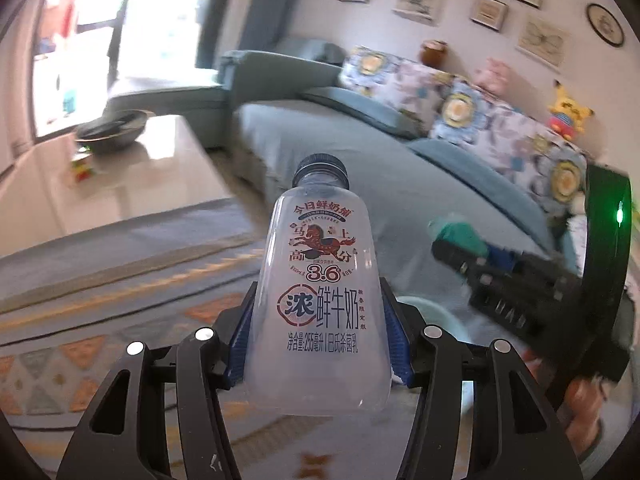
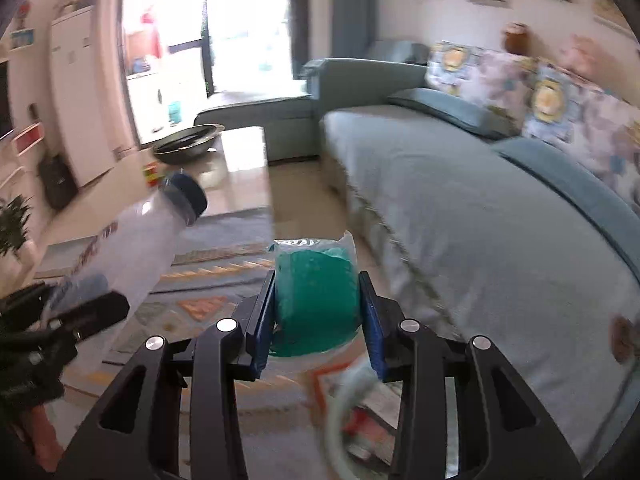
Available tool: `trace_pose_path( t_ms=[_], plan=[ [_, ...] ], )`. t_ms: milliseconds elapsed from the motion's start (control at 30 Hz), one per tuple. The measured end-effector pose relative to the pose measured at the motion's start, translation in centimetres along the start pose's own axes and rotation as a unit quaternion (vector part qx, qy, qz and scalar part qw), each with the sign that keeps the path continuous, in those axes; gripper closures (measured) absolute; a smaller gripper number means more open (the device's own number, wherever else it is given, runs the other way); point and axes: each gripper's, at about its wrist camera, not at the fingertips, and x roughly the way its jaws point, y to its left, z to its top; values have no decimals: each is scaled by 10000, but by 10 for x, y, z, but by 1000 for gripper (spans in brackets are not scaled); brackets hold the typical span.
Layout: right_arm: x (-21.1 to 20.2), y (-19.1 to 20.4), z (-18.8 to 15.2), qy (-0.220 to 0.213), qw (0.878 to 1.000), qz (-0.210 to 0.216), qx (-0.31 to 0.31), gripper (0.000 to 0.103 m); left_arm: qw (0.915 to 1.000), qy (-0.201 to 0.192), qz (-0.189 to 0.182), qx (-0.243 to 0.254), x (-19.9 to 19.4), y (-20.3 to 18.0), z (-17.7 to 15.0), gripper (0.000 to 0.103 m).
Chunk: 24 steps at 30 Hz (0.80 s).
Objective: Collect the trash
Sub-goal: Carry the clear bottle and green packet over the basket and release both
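My left gripper (image 1: 318,340) is shut on an empty clear milk bottle (image 1: 320,292) with a dark blue cap and printed label, held cap-forward above the patterned rug. The bottle also shows in the right wrist view (image 2: 136,248), held by the left gripper (image 2: 68,320) at the lower left. My right gripper (image 2: 318,312) is shut on a green wad in a clear plastic wrapper (image 2: 316,296). In the left wrist view the right gripper (image 1: 472,264) is at the right, over the sofa edge, with the green wrapper (image 1: 460,232) at its tip.
A grey-blue sofa (image 2: 460,200) with patterned cushions fills the right. A glossy coffee table (image 2: 240,160) carries a dark bowl (image 2: 188,142) and a small colourful cube (image 2: 152,174). A white round rim (image 2: 344,400) shows below the right gripper. A patterned rug (image 1: 120,320) covers the floor.
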Motion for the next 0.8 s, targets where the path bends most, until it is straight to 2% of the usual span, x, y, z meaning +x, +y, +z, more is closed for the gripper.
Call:
trace_pose_path(
  t_ms=[133, 300, 400, 667, 733, 800],
  plan=[
    [-8, -45, -22, 174, 9986, -398, 315, 67, 9990, 275, -196, 285, 26, -49, -3, 50],
    [1, -102, -55, 656, 9915, -660, 913, 67, 9964, 646, -336, 425, 63, -81, -19, 50],
    [16, -122, -76, 1021, 9846, -668, 1252, 67, 9941, 923, -355, 446, 89, -90, -33, 50],
    [51, -135, -106, 1517, 9719, -679, 1666, 60, 9844, 1582, -650, 410, 142, -91, -64, 49],
    [59, -137, -111, 1598, 9697, -682, 1715, 51, 9837, 1655, -585, 402, 149, -89, -69, 38],
    [62, -139, -114, 1605, 9683, -641, 1802, 48, 9836, 1639, -637, 388, 149, -87, -71, 37]
  ],
)
